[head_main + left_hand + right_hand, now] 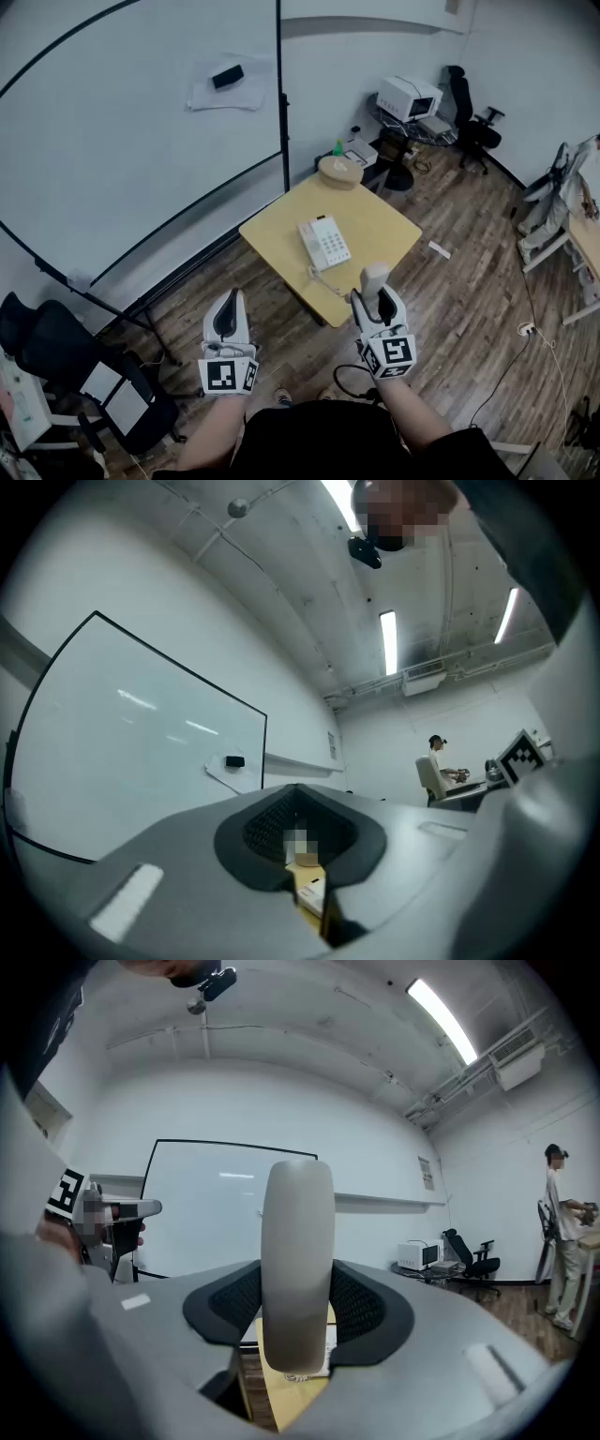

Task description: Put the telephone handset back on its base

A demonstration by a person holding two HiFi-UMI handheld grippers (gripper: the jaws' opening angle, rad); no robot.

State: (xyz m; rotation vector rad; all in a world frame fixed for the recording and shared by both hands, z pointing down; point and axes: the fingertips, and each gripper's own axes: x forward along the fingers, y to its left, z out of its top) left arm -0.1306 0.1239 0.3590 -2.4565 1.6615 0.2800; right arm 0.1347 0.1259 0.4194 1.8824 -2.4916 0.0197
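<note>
Room: wood floor (469, 281) and pale walls, seen from steeply above.
Whiteboard (122, 141): left of the table and well apart from it, with a black eraser (228, 76) stuck high on it.
Left gripper (232, 305): over the floor off the table's near-left side. Its jaws are drawn together to a thin slit with nothing between them, and the left gripper view shows a strip of table through that slit.
Table (281, 234): yellow and square, set corner-on in mid-floor.
Base (324, 242): white, keypad up, near the table's middle.
Cord (323, 279): coiled, running from the base along the table's near edge toward the handset.
Handset (374, 279): pale and upright, just off the table's near edge, apart from the base.
Right gripper (375, 298): beside the table's near corner, with its pads pinching the handset by its two sides.
Chair (473, 117): black, beyond the table's far-right side, next to a white box (409, 97) on a stand.
</note>
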